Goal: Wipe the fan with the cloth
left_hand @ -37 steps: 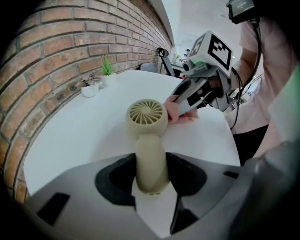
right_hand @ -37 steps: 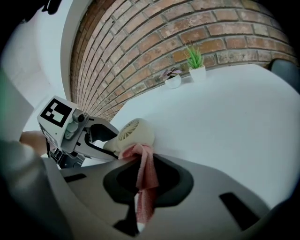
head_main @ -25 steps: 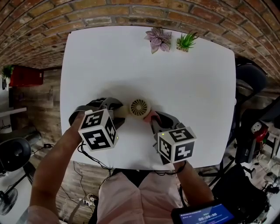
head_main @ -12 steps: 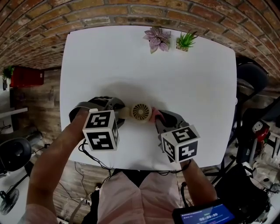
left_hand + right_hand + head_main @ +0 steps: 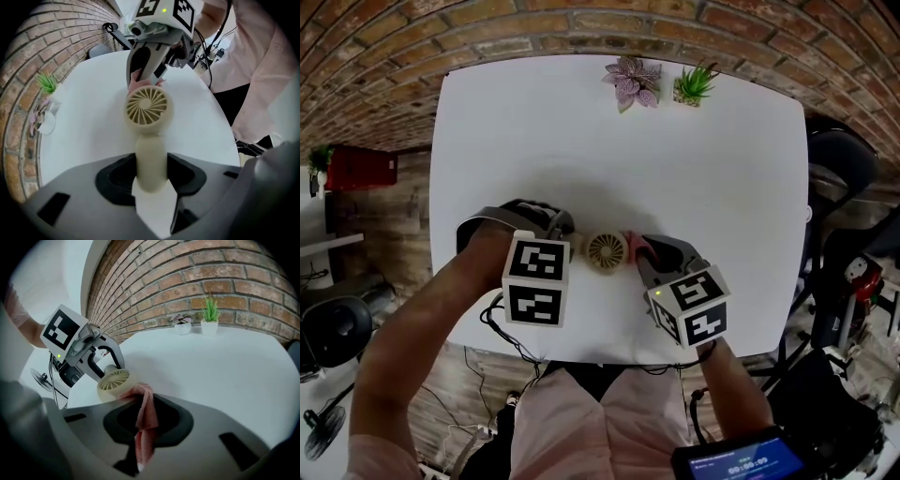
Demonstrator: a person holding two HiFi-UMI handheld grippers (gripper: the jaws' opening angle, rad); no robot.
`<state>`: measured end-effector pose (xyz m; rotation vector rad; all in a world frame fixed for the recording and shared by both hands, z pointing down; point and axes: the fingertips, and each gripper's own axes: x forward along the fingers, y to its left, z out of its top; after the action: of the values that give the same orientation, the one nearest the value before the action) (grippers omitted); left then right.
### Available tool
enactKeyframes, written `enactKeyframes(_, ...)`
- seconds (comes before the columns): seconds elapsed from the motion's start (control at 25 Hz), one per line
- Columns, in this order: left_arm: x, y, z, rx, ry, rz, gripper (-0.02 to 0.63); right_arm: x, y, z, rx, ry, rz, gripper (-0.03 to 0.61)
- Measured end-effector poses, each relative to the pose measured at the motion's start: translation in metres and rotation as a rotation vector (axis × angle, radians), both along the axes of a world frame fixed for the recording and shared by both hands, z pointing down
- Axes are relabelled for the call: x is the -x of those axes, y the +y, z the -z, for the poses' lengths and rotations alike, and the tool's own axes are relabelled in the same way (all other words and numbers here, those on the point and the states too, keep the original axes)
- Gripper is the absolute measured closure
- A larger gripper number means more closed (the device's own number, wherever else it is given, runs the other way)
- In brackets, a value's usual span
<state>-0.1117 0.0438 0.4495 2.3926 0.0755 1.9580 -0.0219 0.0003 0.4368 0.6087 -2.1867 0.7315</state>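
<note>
A small cream hand fan (image 5: 607, 251) hangs just above the white table (image 5: 675, 169) between my two grippers. Its handle (image 5: 151, 161) is clamped in my left gripper (image 5: 151, 185), and its round ribbed grille (image 5: 146, 106) faces the camera. My right gripper (image 5: 140, 446) is shut on a pink cloth (image 5: 146, 420). The cloth's free end (image 5: 137, 391) lies against the fan head's side (image 5: 115, 380). In the head view the left gripper (image 5: 567, 246) stands left of the fan and the right gripper (image 5: 639, 259) right of it, with the cloth (image 5: 633, 246) between.
Two small potted plants, a purple one (image 5: 630, 82) and a green one (image 5: 695, 86), stand at the table's far edge. A brick wall (image 5: 581, 23) rises behind. Black chairs (image 5: 839, 169) and cables lie off the table's right side.
The fan and both grippers have shifted slightly right and nearer the table's front edge. The left gripper has rolled, turning the fan's grille more upward. The cloth stays against the fan.
</note>
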Motion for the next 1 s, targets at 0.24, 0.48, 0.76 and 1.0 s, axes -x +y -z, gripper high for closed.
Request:
enactKeyframes(0.24,-0.003,0.002,0.0,-0.003,-0.048,-0.075,0.417,-0.001,0.004,0.001,-0.01,-0.004,0.057,0.549)
enactKeyframes(0.48,-0.005,0.004,-0.001,-0.014,-0.103,-0.176,0.418,0.0,0.009,0.002,-0.013,-0.019,0.126,0.549)
enactKeyframes(0.76,-0.007,0.007,-0.003,-0.039,-0.148,-0.278,0.419,0.003,0.018,0.002,-0.015,-0.029,0.243,0.548)
enactKeyframes(1.0,-0.01,0.011,-0.004,-0.057,-0.194,-0.378,0.419,0.004,0.025,0.003,-0.02,-0.033,0.334,0.548)
